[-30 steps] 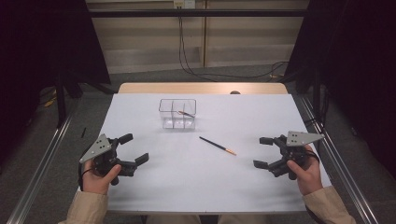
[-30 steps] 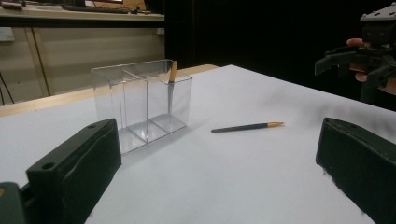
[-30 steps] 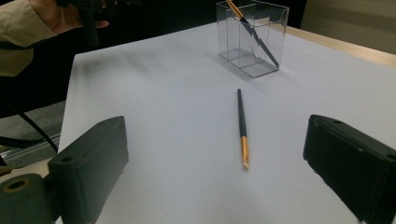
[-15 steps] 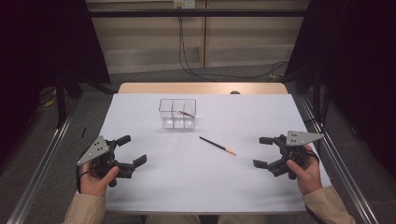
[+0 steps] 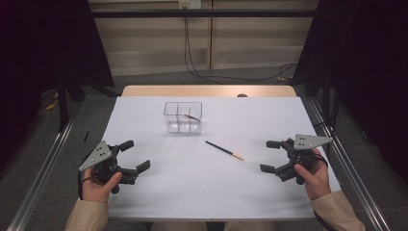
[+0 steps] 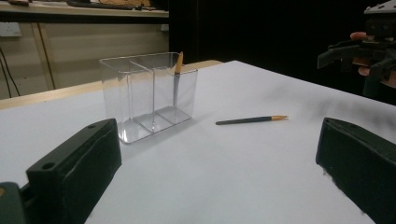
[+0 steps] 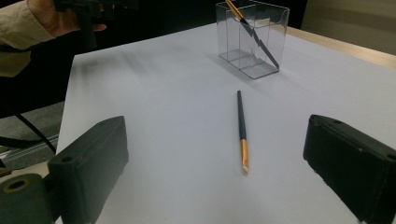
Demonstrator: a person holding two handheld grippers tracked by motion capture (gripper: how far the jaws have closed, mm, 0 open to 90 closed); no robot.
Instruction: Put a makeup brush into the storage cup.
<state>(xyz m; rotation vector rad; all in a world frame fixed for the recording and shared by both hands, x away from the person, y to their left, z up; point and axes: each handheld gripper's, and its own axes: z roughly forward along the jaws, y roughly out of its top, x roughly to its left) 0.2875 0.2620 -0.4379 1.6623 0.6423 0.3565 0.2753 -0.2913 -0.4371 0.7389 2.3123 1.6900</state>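
Note:
A clear plastic holder [image 5: 183, 117] with compartments stands at the back middle of the white table. One dark brush with an orange end [image 5: 191, 117] leans inside it, also seen in the holder [image 6: 148, 95] as a brush [image 6: 177, 74]. A second brush [image 5: 224, 150] lies flat on the sheet between the holder and my right gripper [image 5: 270, 156]; it shows as a brush [image 7: 241, 128] ahead of the right jaws. My left gripper [image 5: 134, 155] rests open at the front left, nothing between its jaws. The right gripper is open too and holds nothing.
The white sheet [image 5: 202, 192] covers the table; a strip of wooden tabletop [image 5: 207, 91] shows at the back. Metal rails [image 5: 43, 168] run along both sides. Cables [image 5: 192, 57] hang at the far wall.
Both hands stay almost still; the left gripper has drifted slightly toward the front. The brushes and holder have not moved.

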